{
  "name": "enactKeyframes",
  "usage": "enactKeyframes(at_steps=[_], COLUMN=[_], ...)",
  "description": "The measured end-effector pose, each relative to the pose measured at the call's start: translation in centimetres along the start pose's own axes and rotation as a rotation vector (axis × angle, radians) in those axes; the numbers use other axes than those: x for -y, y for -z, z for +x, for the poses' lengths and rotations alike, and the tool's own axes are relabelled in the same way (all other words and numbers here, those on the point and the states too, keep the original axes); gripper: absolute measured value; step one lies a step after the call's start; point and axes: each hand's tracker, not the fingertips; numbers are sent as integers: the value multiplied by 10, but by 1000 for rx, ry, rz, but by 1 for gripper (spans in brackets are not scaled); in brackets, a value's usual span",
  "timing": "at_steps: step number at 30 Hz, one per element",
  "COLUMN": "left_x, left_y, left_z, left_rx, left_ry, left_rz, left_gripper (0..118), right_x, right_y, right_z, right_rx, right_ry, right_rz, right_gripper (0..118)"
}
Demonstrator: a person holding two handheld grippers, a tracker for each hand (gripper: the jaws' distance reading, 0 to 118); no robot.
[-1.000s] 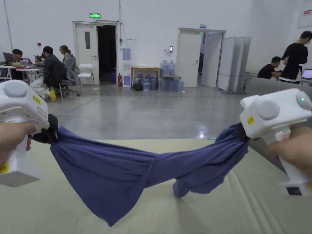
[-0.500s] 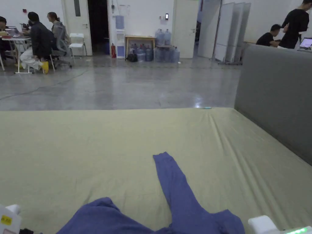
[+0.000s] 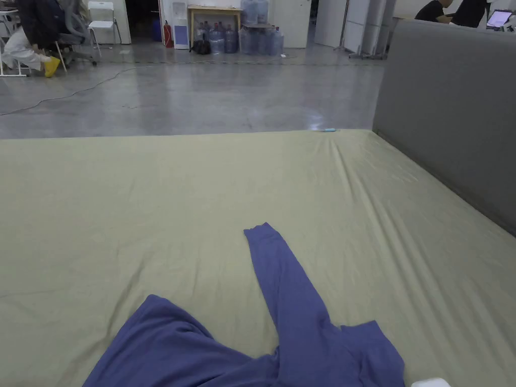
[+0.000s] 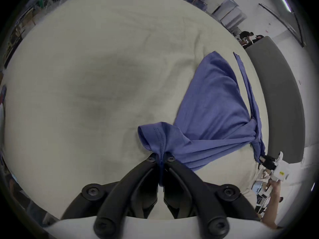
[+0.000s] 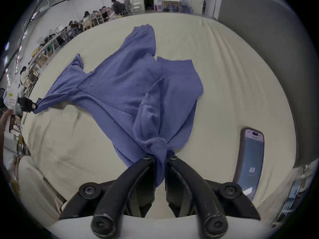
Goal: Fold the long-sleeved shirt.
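A blue long-sleeved shirt [image 3: 307,327] lies bunched on the pale green sheet [image 3: 151,201], with one sleeve [image 3: 267,252] stretched away from me. In the left gripper view my left gripper [image 4: 160,156] is shut on a gathered edge of the shirt [image 4: 212,108], just above the sheet. My right gripper [image 5: 159,156] is shut on another bunched part of the shirt [image 5: 120,87]. Each gripper also appears in the other's view, pinching cloth: the right gripper [image 4: 266,161] and the left gripper [image 5: 27,104]. The cloth runs taut between them along the near edge.
A grey padded panel [image 3: 443,101] stands along the right side of the sheet. A phone [image 5: 252,160] lies on the sheet to the right of my right gripper. Beyond the bed are a concrete floor [image 3: 201,95], water bottles, and seated people at tables.
The shirt hung in the air between both raised grippers; now it rests on the sheet with one sleeve flung forward. Both grippers have come down to the near edge. The head camera tilted down.
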Motion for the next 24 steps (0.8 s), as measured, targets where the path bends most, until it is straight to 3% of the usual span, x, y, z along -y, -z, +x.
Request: enactKeyframes(at_steps=[3,4,6,7,8,9,12,14,15,16,17,20,21,24], left_x=[1,0,3,8,15,27,66,83,94,103,110,126,127,119], left_y=[9,7,-5,-18,-31,-44,-56,-59,-50,-44,-41,-24,-31,-22], left_z=[-1,1,10,17,25,32,51,56,61,64,67,86,85,103], left_rx=[-4,-7,-19,-51,-84,-87,10,12,6,-18,-52,-48,4,33], left_ry=[-8,-17,-11,10,37,69,130,112,115,141,174,187,164,135], left_rz=[5,17,47,105,145,201,324,243,173,130,120,117,116,142], left_gripper=[0,0,7,36,96,118,115,107,80,29,0,0,0,0], right_x=[-5,-10,-18,-18,-16,-15,1,11,17,22,25,37,38,33], right_y=[8,5,-11,-28,-48,-70,-115,-121,-117,-113,-109,-85,-77,-69], right_z=[1,2,3,5,5,5,1,-7,-12,-18,-25,-46,-51,-60], right_rx=[7,10,113,143,130,86,6,-33,-45,-45,-42,3,-33,-67], right_ry=[10,12,7,-8,-1,1,44,46,42,34,17,-63,-86,-80], right_rz=[-9,-15,-24,12,74,131,207,190,170,157,144,98,68,66], right_gripper=[6,12,58,79,83,83,83,82,74,51,0,0,0,0])
